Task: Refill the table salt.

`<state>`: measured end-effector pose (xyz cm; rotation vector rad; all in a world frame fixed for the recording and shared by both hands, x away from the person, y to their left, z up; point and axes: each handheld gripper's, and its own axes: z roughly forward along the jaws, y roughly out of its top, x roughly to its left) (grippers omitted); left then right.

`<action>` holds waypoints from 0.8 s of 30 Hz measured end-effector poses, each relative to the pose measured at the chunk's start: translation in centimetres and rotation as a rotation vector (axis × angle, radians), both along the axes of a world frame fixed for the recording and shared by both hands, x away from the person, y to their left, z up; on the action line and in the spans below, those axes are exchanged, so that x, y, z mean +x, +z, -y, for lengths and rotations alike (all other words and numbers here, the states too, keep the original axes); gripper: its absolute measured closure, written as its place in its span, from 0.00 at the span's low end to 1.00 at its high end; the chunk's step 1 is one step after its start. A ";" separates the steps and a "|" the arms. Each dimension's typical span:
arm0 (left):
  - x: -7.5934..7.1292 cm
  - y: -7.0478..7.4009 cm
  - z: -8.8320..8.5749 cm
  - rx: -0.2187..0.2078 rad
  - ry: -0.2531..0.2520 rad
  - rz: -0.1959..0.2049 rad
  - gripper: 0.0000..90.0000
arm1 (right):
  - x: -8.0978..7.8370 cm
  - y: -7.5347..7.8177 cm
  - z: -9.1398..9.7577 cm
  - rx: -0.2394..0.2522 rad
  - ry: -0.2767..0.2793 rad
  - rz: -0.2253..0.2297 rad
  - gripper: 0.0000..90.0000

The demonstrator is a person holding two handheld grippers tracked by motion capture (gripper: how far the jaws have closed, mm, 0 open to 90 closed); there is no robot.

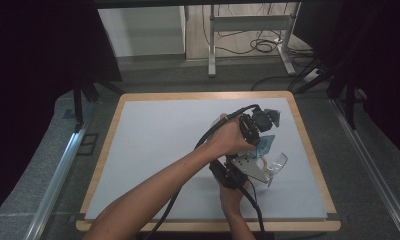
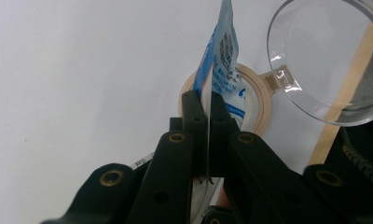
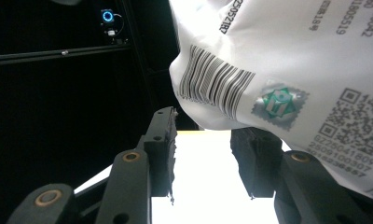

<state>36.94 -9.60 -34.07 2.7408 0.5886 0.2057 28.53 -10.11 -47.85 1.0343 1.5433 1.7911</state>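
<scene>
Left gripper view: L gripper (image 2: pixel 207 100) pinches sachet (image 2: pixel 220 60) upright, above cup mouth (image 2: pixel 257 86); R gripper (image 3: pixel 203 154) half-open, empty.

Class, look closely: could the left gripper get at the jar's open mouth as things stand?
Probably yes. The left gripper, shut on the packet, points straight at the jar's tan rim; the clear lid is swung aside, nothing covering the mouth.

Wood-edged table (image 1: pixel 108 135) with pale grey mat (image 1: pixel 163 145), round clear-lidded container (image 2: pixel 257 100) on it
</scene>
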 end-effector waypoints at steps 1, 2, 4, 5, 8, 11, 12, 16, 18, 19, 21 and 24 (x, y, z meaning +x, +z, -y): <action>0.0 0.0 0.0 0.001 0.000 0.000 1.00 | 0.0 0.0 0.0 0.001 0.000 0.000 0.67; 0.0 0.0 0.0 0.000 -0.001 0.000 1.00 | 0.0 0.0 0.0 0.004 -0.002 -0.001 0.67; -0.1 0.0 0.1 0.001 -0.002 0.000 1.00 | 0.0 -0.2 0.0 0.003 -0.001 -0.004 0.67; -0.1 0.0 0.1 0.000 -0.002 0.000 1.00 | 0.0 -0.3 0.0 0.002 -0.003 -0.005 0.68; -0.1 0.0 0.1 0.002 -0.001 0.001 1.00 | 0.0 -0.6 0.0 0.009 -0.004 -0.013 0.67; -0.1 0.0 0.1 0.003 -0.001 -0.001 1.00 | -0.1 -0.7 -0.1 0.013 0.000 -0.016 0.67; -0.1 0.0 0.0 0.002 -0.001 -0.001 1.00 | -0.1 -0.6 -0.1 0.011 0.000 -0.014 0.67; -0.2 0.1 0.0 -0.002 0.002 0.003 1.00 | -0.1 -0.7 -0.1 0.009 0.002 -0.016 0.67; -0.2 0.1 0.0 -0.003 0.001 0.003 1.00 | -0.1 -0.7 -0.1 0.012 0.000 -0.018 0.67; -0.2 0.1 0.0 -0.003 0.001 0.003 1.00 | -0.1 -0.8 -0.1 0.013 0.001 -0.018 0.67; -0.2 0.0 0.0 -0.002 0.002 0.001 1.00 | -0.1 -0.8 -0.1 0.013 0.000 -0.017 0.67; -0.1 0.0 0.0 0.002 -0.002 -0.001 1.00 | -0.1 -0.8 -0.1 0.016 0.000 -0.019 0.67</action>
